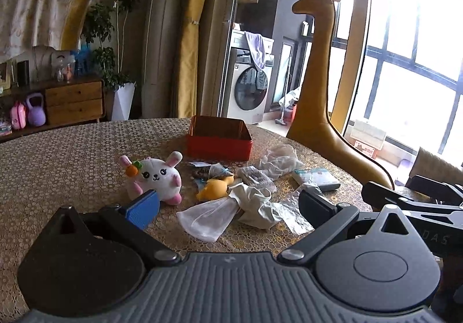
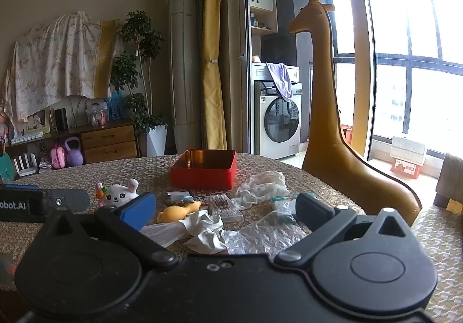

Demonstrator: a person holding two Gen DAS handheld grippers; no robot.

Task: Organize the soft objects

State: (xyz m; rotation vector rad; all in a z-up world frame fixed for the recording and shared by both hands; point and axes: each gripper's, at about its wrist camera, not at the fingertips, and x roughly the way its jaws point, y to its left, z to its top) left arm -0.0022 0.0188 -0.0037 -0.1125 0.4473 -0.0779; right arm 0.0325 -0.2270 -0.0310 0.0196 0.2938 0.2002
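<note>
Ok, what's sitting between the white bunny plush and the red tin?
Nothing. In the left wrist view the stretch of tablecloth between the bunny plush and the red tin is bare; the clutter starts further right, by the yellow soft toy.

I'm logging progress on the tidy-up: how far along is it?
Nothing looks done yet: the red tin appears empty. Nothing is in hand either; the left claw and right claw are both open with nothing between the fingers. Everything is left: the bunny toy, yellow toy, white cloth and plastic bags lie loose on the table.
</note>
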